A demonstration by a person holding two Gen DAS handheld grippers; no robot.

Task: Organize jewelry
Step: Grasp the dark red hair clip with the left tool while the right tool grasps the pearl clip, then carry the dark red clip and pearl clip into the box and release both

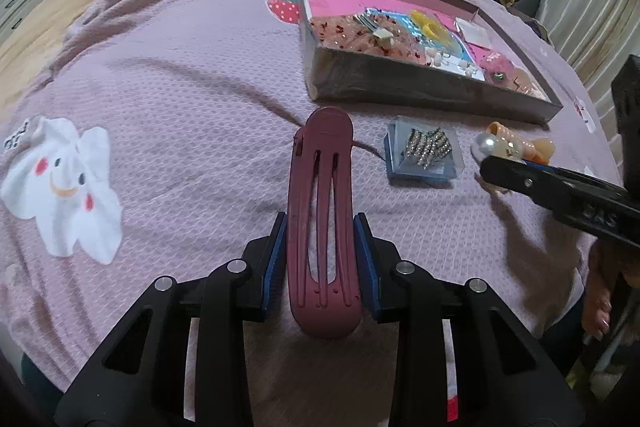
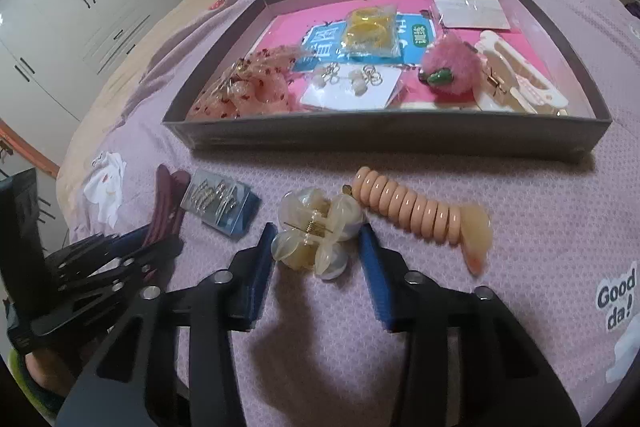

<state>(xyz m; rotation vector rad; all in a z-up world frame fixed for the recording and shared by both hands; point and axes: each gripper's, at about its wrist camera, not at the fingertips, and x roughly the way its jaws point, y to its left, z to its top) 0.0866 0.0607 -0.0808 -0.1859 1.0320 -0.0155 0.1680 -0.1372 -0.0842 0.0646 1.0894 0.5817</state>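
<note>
**Both grippers closed in around hair clips on the bed**

The left gripper (image 1: 320, 259) has a long maroon hair clip (image 1: 322, 211) between its blue pads (image 1: 278, 259). The clip lies lengthwise along the fingers, its rounded end toward the camera and its other end reaching past the fingertips. The jaws stand narrow; the left pad sits against the clip's side, while a thin gap shows at the right pad, so a firm grip cannot be confirmed.

The right gripper (image 2: 318, 255) flanks a pale, pearly claw clip (image 2: 314, 235) lying on the lilac bedspread (image 2: 520, 195). The clip sits between the fingertips, partly ahead of them. The jaws are partly closed; the right pad touches the clip's edge, and whether the left pad touches cannot be told.

Just beside the claw clip lies a peach spiral hair tie (image 2: 412, 211), and on its other side a small clear blue box of rhinestone pieces (image 2: 220, 203). Beyond them stands the shallow grey tray (image 2: 384, 143), holding other hair accessories and earring cards.
</note>
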